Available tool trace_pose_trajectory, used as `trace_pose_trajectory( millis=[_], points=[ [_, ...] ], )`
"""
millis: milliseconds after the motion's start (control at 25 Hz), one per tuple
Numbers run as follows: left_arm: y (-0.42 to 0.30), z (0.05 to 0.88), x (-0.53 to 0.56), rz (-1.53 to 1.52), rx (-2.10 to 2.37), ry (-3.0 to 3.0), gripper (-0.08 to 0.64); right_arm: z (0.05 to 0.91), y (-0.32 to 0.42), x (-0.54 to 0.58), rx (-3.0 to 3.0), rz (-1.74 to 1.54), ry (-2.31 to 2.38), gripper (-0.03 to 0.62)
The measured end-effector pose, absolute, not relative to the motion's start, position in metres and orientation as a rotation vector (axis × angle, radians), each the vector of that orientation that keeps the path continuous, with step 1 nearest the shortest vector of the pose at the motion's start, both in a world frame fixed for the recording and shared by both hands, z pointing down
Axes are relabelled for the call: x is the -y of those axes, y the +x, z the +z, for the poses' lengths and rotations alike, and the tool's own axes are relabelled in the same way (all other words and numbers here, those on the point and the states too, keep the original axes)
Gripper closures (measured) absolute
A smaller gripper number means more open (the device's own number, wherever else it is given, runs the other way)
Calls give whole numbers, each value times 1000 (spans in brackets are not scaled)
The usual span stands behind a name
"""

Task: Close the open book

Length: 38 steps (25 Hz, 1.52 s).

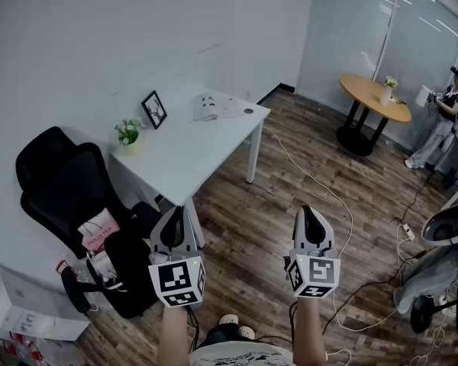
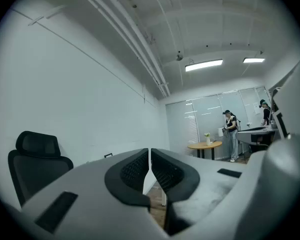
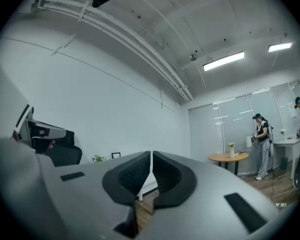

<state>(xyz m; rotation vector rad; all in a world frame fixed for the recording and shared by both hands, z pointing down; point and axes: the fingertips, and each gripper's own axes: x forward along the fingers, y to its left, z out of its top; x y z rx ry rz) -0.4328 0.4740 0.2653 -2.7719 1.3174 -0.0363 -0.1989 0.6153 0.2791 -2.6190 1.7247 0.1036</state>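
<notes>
The open book (image 1: 216, 107) lies spread on the far end of the white table (image 1: 187, 155), well ahead of both grippers. My left gripper (image 1: 180, 221) is held low at the table's near corner, jaws shut with nothing between them. My right gripper (image 1: 311, 221) hangs over the wooden floor to the right of the table, also shut and empty. In the left gripper view (image 2: 150, 170) the pads meet in a thin line. The right gripper view (image 3: 151, 173) shows the same. The book is hidden in both gripper views.
A small plant (image 1: 127, 133) and a picture frame (image 1: 153, 109) stand on the table's wall side. A black office chair (image 1: 76, 204) sits left of the table. A round wooden table (image 1: 374, 97) with a vase and a person (image 1: 443, 120) are far right. Cables cross the floor.
</notes>
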Motion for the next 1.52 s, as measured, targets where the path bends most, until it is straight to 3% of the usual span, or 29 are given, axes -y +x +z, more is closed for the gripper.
trace_pose_trajectory(
  millis=[1520],
  points=[
    [-400,289,-370,-36,-1313,-2814,523,305,-167,-519,-1702,50,-2627,561]
  ],
)
